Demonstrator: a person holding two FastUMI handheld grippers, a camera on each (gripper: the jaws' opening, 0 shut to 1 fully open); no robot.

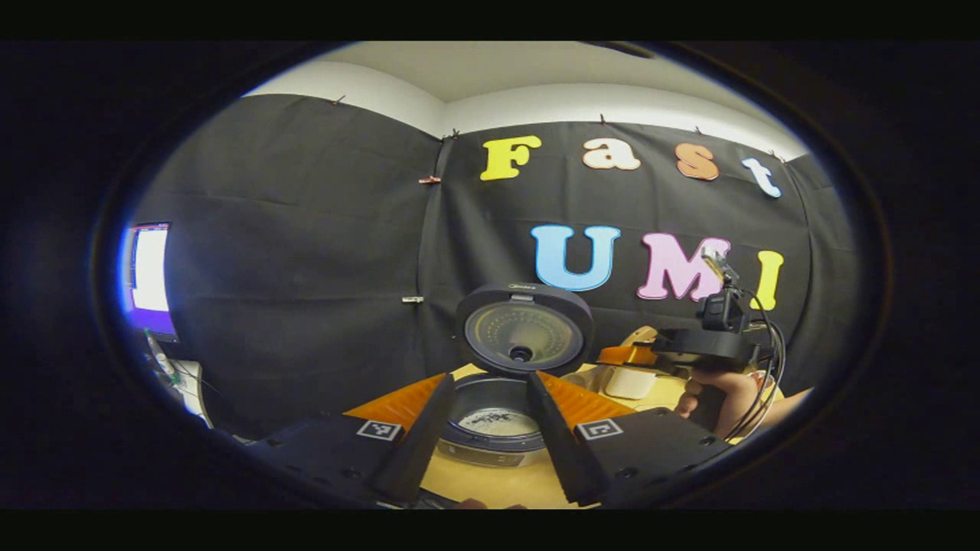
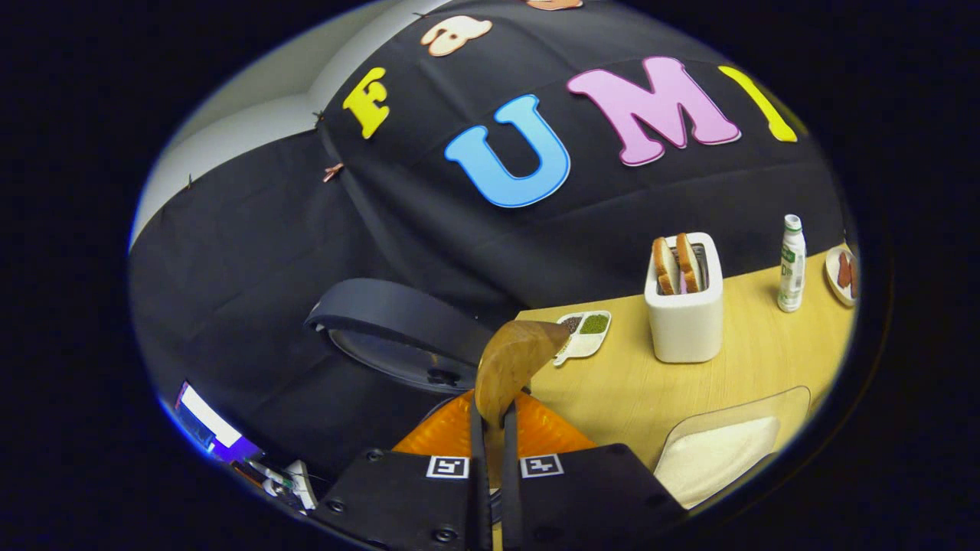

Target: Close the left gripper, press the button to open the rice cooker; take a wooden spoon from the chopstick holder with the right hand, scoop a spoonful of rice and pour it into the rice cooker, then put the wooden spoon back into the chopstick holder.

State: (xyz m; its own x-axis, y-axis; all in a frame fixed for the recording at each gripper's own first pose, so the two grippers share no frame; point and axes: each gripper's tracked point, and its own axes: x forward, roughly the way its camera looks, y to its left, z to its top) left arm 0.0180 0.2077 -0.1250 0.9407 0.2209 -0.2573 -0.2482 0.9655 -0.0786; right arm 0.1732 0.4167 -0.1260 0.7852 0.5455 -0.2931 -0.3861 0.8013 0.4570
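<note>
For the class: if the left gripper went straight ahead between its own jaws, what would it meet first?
Most likely the open rice cooker: its pot sits between the left gripper's spread jaws, with the raised lid just behind. Depth is hard to judge, so it could reach the front rim first.

Toaster [image 2: 684, 310] left of bottle [image 2: 792, 264]

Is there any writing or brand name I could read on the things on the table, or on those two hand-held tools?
Rice cooker lid: small brand mark on its top edge, too small to read.
Bottle: green print, too blurred to read.
Square markers on the left gripper and right gripper: black-and-white patterns, no words.
Toaster and wooden spoon: no writing visible.
</note>
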